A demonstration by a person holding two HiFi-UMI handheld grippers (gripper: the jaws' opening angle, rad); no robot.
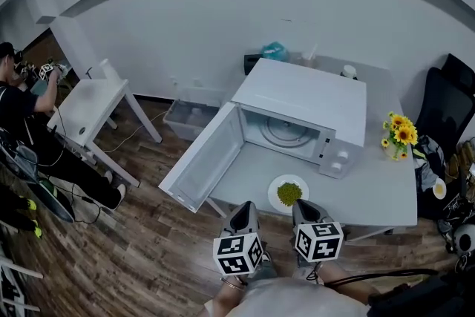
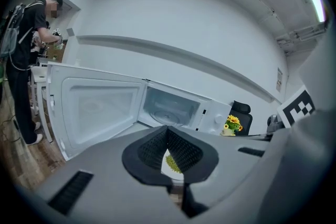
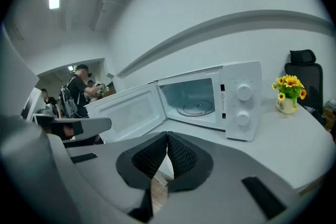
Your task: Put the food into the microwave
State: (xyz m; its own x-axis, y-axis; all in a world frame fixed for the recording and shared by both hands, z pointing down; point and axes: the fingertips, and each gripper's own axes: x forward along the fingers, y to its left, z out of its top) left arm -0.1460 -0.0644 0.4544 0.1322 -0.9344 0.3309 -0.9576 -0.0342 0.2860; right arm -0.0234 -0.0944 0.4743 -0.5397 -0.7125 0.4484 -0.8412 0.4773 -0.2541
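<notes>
microwave [image 1: 304, 96] open | food [image 1: 289, 193] on table [image 1: 386, 189] | left gripper [image 2: 167, 127], right gripper [image 3: 167, 135] seemingly closed

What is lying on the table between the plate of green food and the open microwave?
Nothing: in the head view, the stretch of table between the plate and the microwave is bare.

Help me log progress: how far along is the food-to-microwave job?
Done: the white microwave has its door swung open. In hand: nothing; left gripper and right gripper are shut, empty. Left: the white plate of green food sits on the grey table, outside.
</notes>
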